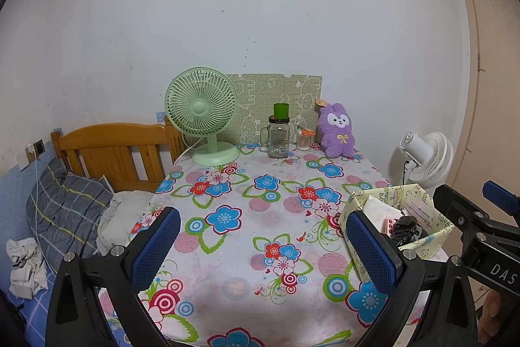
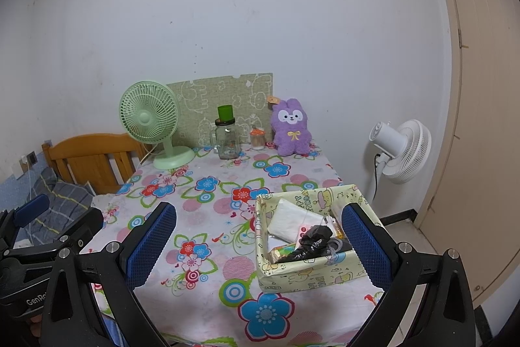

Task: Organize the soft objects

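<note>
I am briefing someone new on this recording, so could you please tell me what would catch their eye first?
Most striking is the bright floral tablecloth covering the whole table. At its far edge against the wall sit a fluffy purple plush rabbit on the right and a mint-green plastic desk fan on the left. Nearer, on the right, a pale yellow cartoon-print box holds mixed small items, with both open blue-padded grippers, left and right, empty in front.

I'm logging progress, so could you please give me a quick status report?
Left gripper open, right gripper open, both empty. Purple plush upright at table's far edge, untouched. Path clear; box near right.
</note>
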The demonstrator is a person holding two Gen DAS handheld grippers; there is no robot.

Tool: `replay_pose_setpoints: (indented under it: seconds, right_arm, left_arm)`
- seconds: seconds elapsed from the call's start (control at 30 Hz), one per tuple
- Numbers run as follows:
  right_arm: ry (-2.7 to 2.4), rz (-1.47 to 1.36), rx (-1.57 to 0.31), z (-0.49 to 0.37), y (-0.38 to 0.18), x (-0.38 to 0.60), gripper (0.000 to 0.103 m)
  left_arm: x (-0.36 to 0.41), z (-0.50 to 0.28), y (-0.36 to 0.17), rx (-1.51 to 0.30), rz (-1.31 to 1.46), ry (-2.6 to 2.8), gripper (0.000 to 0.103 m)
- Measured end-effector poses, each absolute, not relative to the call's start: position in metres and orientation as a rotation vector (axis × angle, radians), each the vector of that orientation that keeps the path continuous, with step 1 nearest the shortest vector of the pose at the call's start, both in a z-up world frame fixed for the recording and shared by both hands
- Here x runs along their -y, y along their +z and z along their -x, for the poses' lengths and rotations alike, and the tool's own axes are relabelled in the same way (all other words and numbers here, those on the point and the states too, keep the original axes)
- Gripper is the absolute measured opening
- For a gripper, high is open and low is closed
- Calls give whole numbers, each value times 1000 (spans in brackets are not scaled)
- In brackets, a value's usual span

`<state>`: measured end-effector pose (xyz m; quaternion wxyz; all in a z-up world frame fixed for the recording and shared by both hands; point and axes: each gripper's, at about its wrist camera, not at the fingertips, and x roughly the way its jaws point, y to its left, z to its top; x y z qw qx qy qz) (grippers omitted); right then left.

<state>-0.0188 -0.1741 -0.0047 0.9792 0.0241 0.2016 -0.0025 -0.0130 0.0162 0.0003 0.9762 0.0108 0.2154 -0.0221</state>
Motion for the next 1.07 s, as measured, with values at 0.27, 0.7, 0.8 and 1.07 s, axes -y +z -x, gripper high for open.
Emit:
replay_pose_setpoints:
  seconds: [0.27,0.7,0.8,1.07]
  right_arm:
    - [-6,-49,-407,19,-5,174,103]
    - [-6,-49,-407,19,-5,174,103]
    - [-6,-50,-407,19,-5,174,103]
    - [-6,-51,-411,18,-6,175,103]
  left_arm:
    - [-16,13,0,-434,-20,-42,103]
    - [-17,13,0,-436,-19,-43,103]
    - [-16,13,-1,-437,-19,-42,103]
    - [-16,12,-2,-440,-18,-41,103]
